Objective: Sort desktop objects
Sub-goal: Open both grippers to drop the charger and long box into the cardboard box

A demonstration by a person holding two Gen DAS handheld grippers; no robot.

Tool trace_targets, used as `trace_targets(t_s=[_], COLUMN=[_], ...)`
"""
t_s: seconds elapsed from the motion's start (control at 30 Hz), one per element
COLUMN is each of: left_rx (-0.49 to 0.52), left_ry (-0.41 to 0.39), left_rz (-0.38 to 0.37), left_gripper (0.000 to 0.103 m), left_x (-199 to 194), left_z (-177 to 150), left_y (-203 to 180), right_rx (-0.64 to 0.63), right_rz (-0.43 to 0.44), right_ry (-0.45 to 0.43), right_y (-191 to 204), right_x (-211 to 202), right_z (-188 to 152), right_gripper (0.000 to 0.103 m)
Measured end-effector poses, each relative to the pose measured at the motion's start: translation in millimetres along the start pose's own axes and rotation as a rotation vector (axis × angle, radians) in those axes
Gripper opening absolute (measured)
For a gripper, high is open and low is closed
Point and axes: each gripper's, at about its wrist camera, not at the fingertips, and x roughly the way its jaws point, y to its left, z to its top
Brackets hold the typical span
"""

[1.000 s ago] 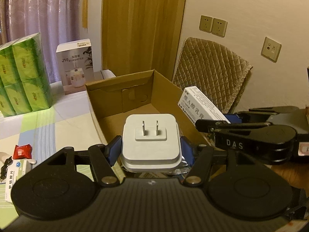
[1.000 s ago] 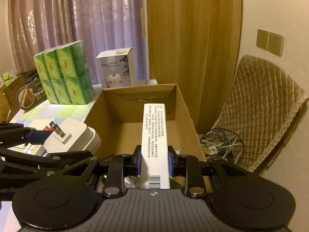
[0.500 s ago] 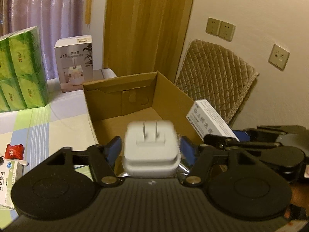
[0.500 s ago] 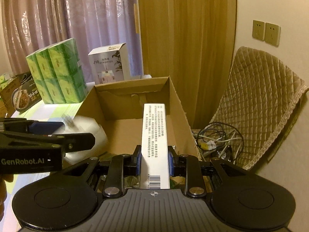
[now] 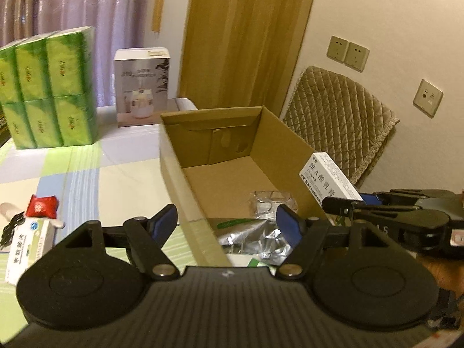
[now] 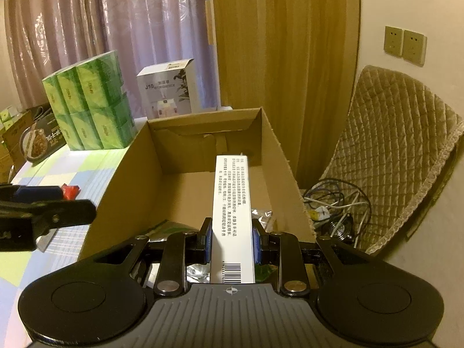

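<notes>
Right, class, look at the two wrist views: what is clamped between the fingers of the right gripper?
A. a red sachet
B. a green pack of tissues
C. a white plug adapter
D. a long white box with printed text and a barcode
D: in the right wrist view the right gripper has its fingers pressed on both sides of the long white box, held over the cardboard box.

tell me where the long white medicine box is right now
The long white medicine box is clamped in the right gripper, held over the open cardboard box. In the left wrist view it shows at the right, above the carton's right wall.
</notes>
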Motion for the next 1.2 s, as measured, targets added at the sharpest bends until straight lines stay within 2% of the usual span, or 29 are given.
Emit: trace_targets(t_s=[0.2, 0.33, 0.37, 0.4, 0.47, 0.93, 1.2], left_rx=[-0.001, -0.001, -0.003, -0.005, -0.008, -0.045, -0.056], left_ry=[0.002, 0.002, 0.004, 0.005, 0.005, 0.023, 0.035], left_rz=[0.008, 0.015, 0.016, 0.017, 0.022, 0.072, 0.128], left_gripper=[0.071, 0.071, 0.071, 0.071, 0.071, 0.074, 0.074], left_x=[-9, -11, -11, -12, -13, -41, -69], left_z=[-7, -10, -11, -12, -15, -44, -65], left_y=[6, 8, 9, 10, 13, 43, 63], right_rx=[-0.015, -0.014, -0.017, -0.018, -0.005, 0.041, 0.052], right_rz=[0.007, 0.019, 0.021, 0.02, 0.021, 0.034, 0.078], right_ry=[-0.002, -0.045, -0.061, -0.069, -0.08, -0.063, -0.065], right_y=[9, 12, 13, 12, 11, 21, 51], right_x=[3, 4, 3, 3, 2, -25, -51], right_z=[3, 8, 9, 10, 11, -8, -21], right_gripper=[0.023, 0.023, 0.025, 0.036, 0.049, 0.052, 0.064])
